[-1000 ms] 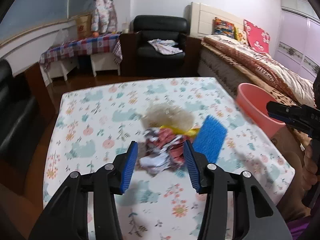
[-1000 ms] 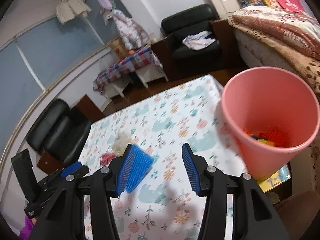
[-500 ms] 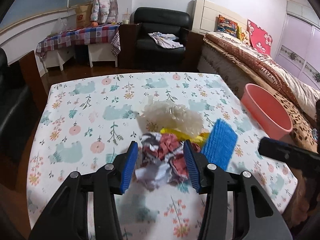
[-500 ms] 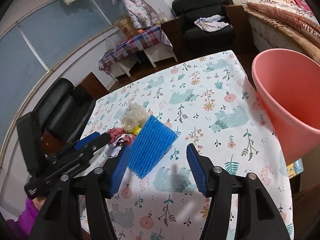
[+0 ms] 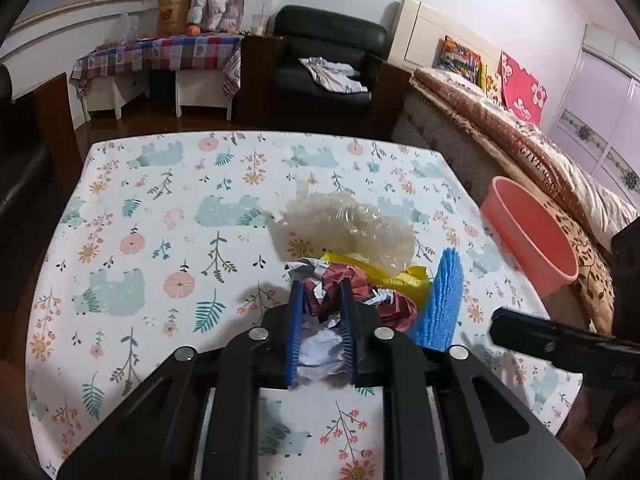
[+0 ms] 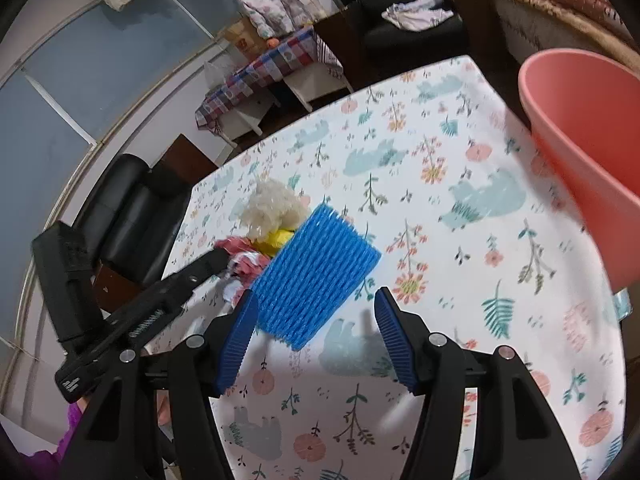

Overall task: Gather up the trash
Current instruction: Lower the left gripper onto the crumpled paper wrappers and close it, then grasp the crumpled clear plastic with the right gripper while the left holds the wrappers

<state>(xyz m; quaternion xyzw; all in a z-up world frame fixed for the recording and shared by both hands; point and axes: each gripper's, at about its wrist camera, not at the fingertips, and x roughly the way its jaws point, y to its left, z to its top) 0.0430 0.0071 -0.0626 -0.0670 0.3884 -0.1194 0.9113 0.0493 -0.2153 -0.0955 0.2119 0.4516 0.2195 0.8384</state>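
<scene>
Now my left gripper (image 5: 322,322) is closing on the paper wad (image 5: 332,292), red and white and crumpled, with the blue pads pinching it from both sides. It sits on the table (image 5: 160,220), toward the near edge and a little right of middle. Right behind it lies a yellow wrapper (image 5: 404,278), touching it, and behind that a crumpled clear plastic (image 5: 352,224) reaches toward the middle of the table. Just to the right stands the blue mesh (image 5: 444,304), touching the wad's loose red end.

My right gripper (image 6: 316,338) hovers with its jaws wide apart, nothing between the pads. The mesh (image 6: 316,276) lies just ahead of them, its near corner next to my left pad, whether touching I cannot tell. From this side the left gripper (image 6: 180,280) shows as a dark arm reaching into the pile, its pads hidden by the trash.

The pink bin (image 6: 580,128) stands off the table's right edge, well apart from the pile; its rim (image 5: 528,232) shows beside the bed (image 5: 520,148).
</scene>
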